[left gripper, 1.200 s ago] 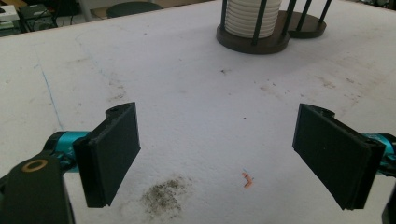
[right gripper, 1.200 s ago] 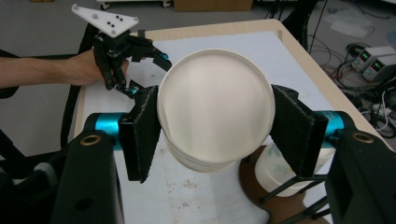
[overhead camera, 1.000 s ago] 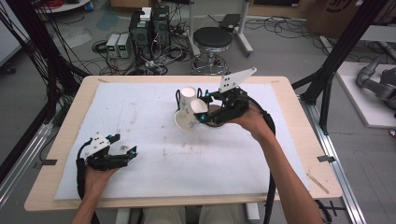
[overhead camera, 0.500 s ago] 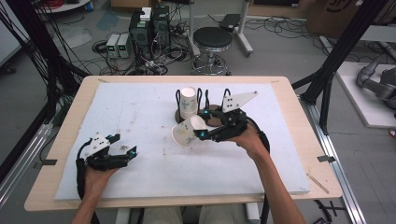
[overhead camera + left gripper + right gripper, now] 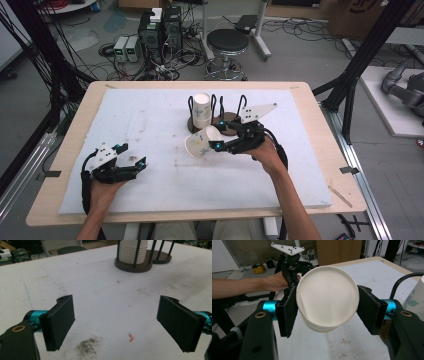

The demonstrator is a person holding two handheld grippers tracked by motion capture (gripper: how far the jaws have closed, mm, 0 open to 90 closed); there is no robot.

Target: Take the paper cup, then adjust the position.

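right gripper [image 5: 216,141]: jaws clenched on white paper cup [image 5: 199,143], tilted sideways above desk [image 5: 150,120]
left gripper [image 5: 137,165]: jaws released, empty

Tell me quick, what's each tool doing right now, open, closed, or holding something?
Left tool: open, nothing between its jaws, low over the white mat.
Right tool: closed on a white paper cup, held on its side.

Black tongs [image 5: 327,312] with 2 flat pads, teal collars, white three-cornered plate.
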